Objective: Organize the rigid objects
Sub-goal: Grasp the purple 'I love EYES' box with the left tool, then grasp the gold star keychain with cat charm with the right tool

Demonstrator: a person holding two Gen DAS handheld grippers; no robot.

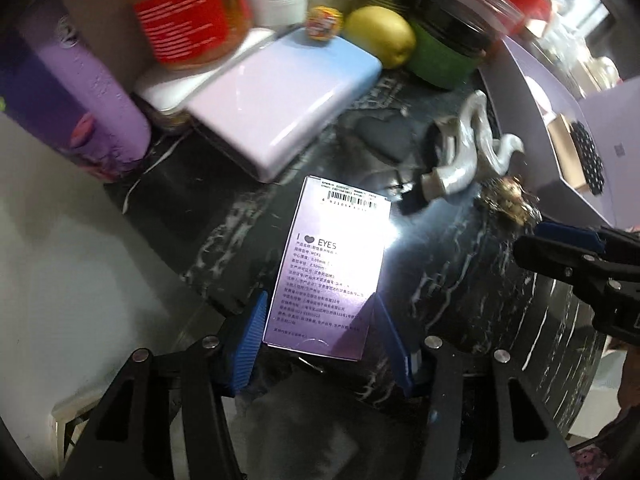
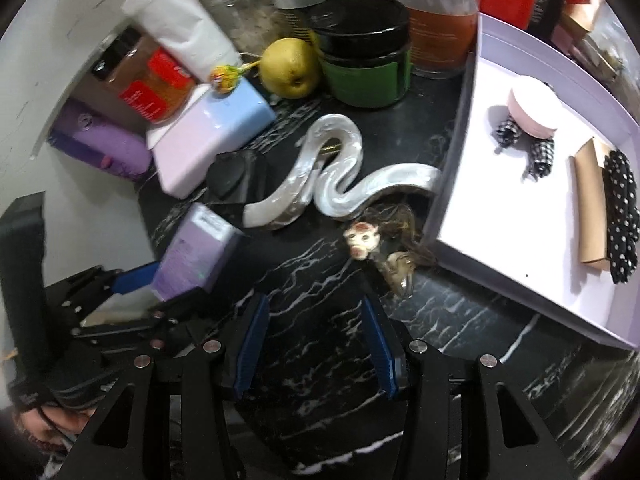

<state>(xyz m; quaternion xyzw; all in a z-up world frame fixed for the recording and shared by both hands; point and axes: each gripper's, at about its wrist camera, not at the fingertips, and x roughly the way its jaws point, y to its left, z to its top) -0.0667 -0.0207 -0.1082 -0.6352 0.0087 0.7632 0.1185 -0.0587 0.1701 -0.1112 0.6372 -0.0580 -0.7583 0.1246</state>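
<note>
Grasping the purple box (image 1: 332, 268) at bottom centre, the left gripper (image 1: 318, 344) should keep it level and carry it over the clutter to the white tray (image 2: 472, 216); the right gripper (image 2: 316, 344) hangs released above the desk (image 2: 320, 360).

A home: black marble counter (image 2: 320, 280), upper frame crowded with jars (image 2: 440, 20), a pear (image 2: 290, 68), hair accessories in a tray (image 2: 500, 220).
</note>
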